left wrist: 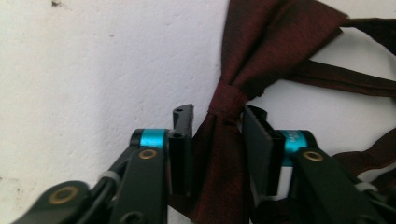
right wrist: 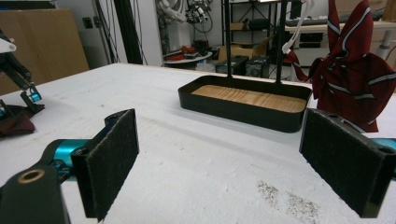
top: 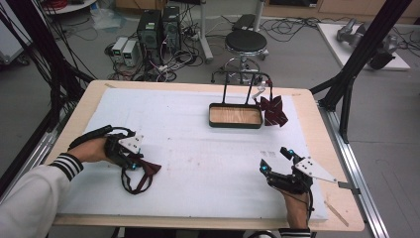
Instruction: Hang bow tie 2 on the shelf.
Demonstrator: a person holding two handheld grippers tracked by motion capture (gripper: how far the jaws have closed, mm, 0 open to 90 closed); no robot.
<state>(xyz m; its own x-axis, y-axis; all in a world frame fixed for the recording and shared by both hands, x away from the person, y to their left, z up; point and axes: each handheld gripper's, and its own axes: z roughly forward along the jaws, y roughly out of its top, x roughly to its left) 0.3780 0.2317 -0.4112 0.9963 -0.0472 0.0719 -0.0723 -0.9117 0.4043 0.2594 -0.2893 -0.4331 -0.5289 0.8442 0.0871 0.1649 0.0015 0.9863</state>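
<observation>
A dark red bow tie (left wrist: 271,37) with a thin strap lies on the white pad at the near left. My left gripper (left wrist: 217,116) has its two pads closed against the tie just below the knot, one wing filling the space between them. From above, the left gripper (top: 133,159) sits at the tie (top: 150,168), with the strap loop trailing toward me. My right gripper (top: 275,159) rests at the near right, jaws wide apart and nothing between them. Its own view shows the right gripper (right wrist: 229,163) facing the tray.
A black tray (top: 235,124) with a wooden floor and an upright wire rack stands at the far middle of the pad. A red striped cloth (top: 273,110) hangs at its right end. The same tray (right wrist: 243,114) and cloth (right wrist: 355,79) lie ahead of my right gripper.
</observation>
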